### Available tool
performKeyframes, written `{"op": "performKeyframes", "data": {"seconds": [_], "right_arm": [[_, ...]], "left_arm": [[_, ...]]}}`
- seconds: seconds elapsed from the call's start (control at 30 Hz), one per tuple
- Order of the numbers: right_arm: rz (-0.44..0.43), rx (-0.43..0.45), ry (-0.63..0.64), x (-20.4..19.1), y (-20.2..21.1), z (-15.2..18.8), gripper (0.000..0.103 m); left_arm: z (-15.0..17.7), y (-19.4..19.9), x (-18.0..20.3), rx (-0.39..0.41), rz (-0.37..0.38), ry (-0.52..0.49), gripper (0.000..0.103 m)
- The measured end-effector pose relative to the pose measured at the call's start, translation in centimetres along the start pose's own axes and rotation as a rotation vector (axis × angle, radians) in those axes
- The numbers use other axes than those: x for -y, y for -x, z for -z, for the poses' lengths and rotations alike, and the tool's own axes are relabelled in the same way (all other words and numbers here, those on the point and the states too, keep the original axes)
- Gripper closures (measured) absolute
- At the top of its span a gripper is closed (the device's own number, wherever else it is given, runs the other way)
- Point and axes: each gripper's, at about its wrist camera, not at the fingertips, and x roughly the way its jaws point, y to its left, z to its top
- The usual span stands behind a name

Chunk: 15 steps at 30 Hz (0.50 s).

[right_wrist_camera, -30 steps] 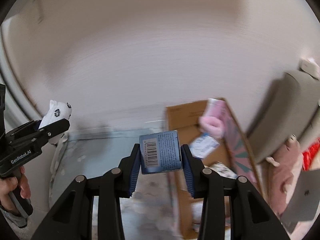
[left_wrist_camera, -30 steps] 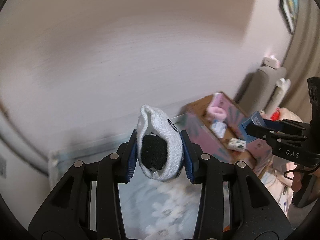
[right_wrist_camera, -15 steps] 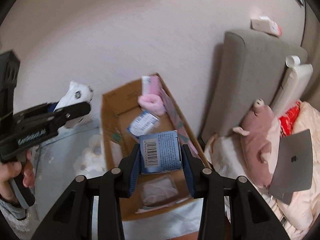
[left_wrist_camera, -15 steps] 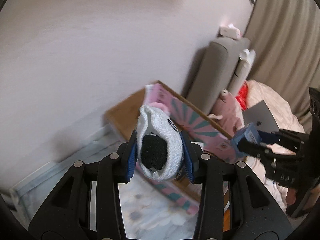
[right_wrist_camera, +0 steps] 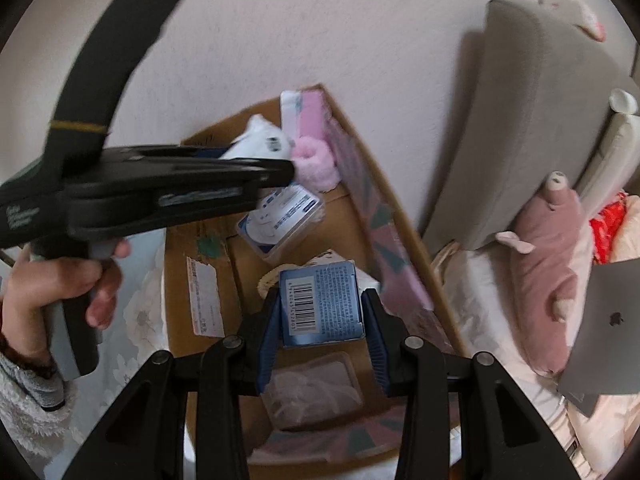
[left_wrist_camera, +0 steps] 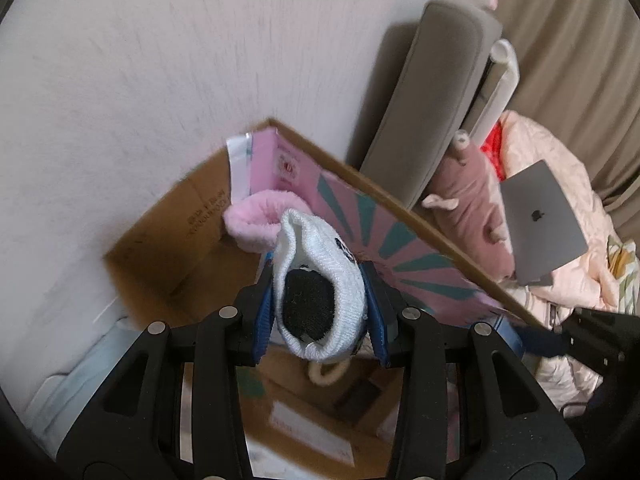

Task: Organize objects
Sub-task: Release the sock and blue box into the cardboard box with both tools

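My left gripper (left_wrist_camera: 320, 312) is shut on a white knitted sock with a black patch (left_wrist_camera: 320, 280) and holds it over the open cardboard box (left_wrist_camera: 168, 236). The sock also shows in the right wrist view (right_wrist_camera: 260, 138), above the box's far end. My right gripper (right_wrist_camera: 322, 308) is shut on a small blue box with a barcode (right_wrist_camera: 320, 304), held above the cardboard box (right_wrist_camera: 208, 248). Inside the box lie a fluffy pink item (right_wrist_camera: 316, 162), a blister pack (right_wrist_camera: 280, 220) and a clear packet (right_wrist_camera: 312, 392).
The box stands on a floral bedsheet (right_wrist_camera: 132, 332) against a white wall. Right of it are a grey headboard (right_wrist_camera: 532, 120), a pink plush pig (right_wrist_camera: 548, 272), a grey laptop (left_wrist_camera: 540, 220) and pink bedding (left_wrist_camera: 568, 160).
Both grippers swung right and down, from facing the wall to hovering over the cardboard box. The left gripper with the sock now reaches over the box's far end. Both grips are unchanged.
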Motion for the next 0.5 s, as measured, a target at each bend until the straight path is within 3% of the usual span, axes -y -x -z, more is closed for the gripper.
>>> {"op": "performKeyframes", "data": {"seconds": [0.2, 0.37, 0.43, 0.5], "right_arm": [[-0.03, -0.031, 0.007, -0.3, -2.1, -0.4, 0.066], [-0.043, -0.024, 0.036, -0.7, -2.1, -0.8, 0.063], [-0.05, -0.022, 0.047, -0.9, -1.9, -0.8, 0.049], [-0.048, -0.009, 0.058, -1.2, -1.7, -0.7, 0.013]], "left_arm": [[0.0, -2.5, -0.6, -0.04, -0.012, -0.007, 0.067], [-0.4, -2.3, -1.1, -0.028, -0.034, -0.006, 0.066], [-0.7, -2.2, -1.2, -0.033, -0.037, -0.003, 0.065], [-1.0, -2.1, -1.1, -0.037, -0.042, -0.013, 0.057]]}}
